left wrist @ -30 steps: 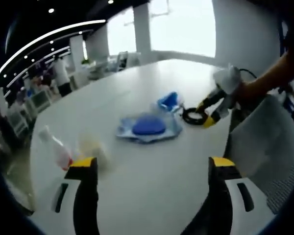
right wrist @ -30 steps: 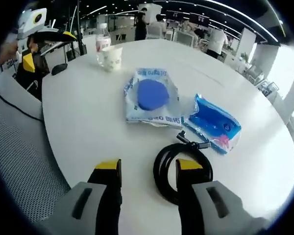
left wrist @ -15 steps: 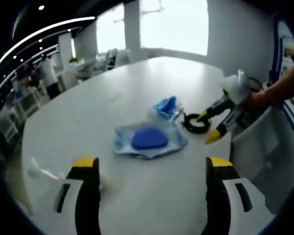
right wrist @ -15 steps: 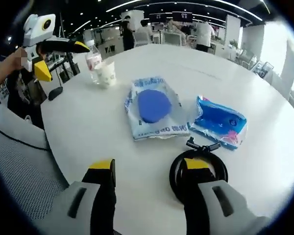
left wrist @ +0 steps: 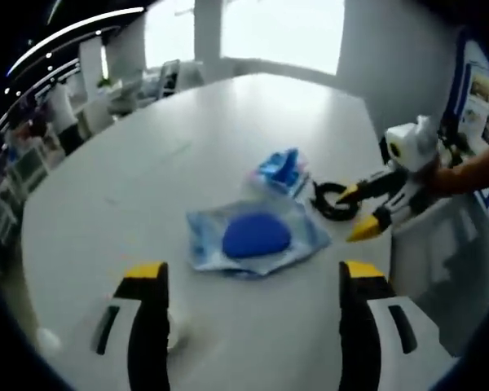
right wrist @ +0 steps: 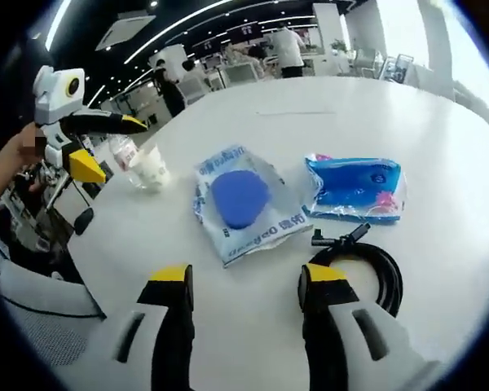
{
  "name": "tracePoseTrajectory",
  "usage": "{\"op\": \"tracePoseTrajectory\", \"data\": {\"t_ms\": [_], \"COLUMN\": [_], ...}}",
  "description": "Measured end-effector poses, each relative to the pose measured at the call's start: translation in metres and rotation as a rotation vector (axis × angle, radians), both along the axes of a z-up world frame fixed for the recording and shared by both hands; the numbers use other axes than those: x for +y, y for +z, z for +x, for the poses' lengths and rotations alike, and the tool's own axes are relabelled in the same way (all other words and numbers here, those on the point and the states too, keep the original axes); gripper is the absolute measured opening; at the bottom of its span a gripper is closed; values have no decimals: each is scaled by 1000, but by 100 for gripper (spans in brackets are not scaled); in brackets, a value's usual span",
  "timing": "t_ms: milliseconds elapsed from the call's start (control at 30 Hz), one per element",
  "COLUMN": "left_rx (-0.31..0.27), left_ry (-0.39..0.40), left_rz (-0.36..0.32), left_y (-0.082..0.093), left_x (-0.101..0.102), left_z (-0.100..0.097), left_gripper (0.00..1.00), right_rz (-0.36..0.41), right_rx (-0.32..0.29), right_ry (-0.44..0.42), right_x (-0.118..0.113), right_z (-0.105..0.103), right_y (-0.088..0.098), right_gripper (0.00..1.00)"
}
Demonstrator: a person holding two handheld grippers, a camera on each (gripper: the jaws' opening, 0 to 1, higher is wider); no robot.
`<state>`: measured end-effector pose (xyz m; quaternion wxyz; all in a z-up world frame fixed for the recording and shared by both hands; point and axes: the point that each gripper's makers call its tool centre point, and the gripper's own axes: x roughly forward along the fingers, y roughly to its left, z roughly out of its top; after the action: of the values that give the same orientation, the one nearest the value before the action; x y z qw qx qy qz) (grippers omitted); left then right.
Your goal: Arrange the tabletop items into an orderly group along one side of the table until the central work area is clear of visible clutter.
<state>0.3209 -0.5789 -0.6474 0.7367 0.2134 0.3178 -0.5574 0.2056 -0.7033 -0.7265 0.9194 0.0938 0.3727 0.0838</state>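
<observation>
Black cable coil (right wrist: 367,262) touches the right gripper (right wrist: 246,281); both grippers' jaws wide open, empty. Approach step; next, close on it. Left gripper (left wrist: 246,277) hovers.

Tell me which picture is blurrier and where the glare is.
Left gripper view is softer overall: the blue packet looks smeared, and the window is blown out white. Right gripper view is sharper, print on the packet visible, with glare at its upper right edge.

Both tools, left (left wrist: 248,281) and right (right wrist: 246,281), jaws apart, gripping nothing.
</observation>
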Motion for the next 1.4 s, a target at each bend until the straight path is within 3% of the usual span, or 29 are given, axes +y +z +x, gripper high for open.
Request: {"op": "tracePoseTrajectory", "data": {"t_ms": [333,433,567,800,967,1100,1400], "left_rx": [36,37,68,63,73,76,119], "left_ry": [-17,-32,-35,-115,-114,-108,-112], "left_rz": [118,162,171,305,342,352,394], "left_y": [-23,-30,-36,-56,-61,-65,-84], "left_x": [-8,-10,-16,-17,-21,-27,-25], "left_z": [24,30,34,38,45,51,54], "left_gripper": [69,65,62,59,55,53,49], "right_rz": [78,140,159,192,217,254,268], "right_rx": [8,-13,18,36,38,49,69], "right_ry": [-109,-176,-188,-219,-244,-264,-293], "right_x": [4,4,6,8,8,10,9], "right_z": [5,10,9,10,13,14,19], "right_y": [-5,-5,-10,-15,-16,-17,-24], "right_gripper": [49,48,43,37,34,25,18]}}
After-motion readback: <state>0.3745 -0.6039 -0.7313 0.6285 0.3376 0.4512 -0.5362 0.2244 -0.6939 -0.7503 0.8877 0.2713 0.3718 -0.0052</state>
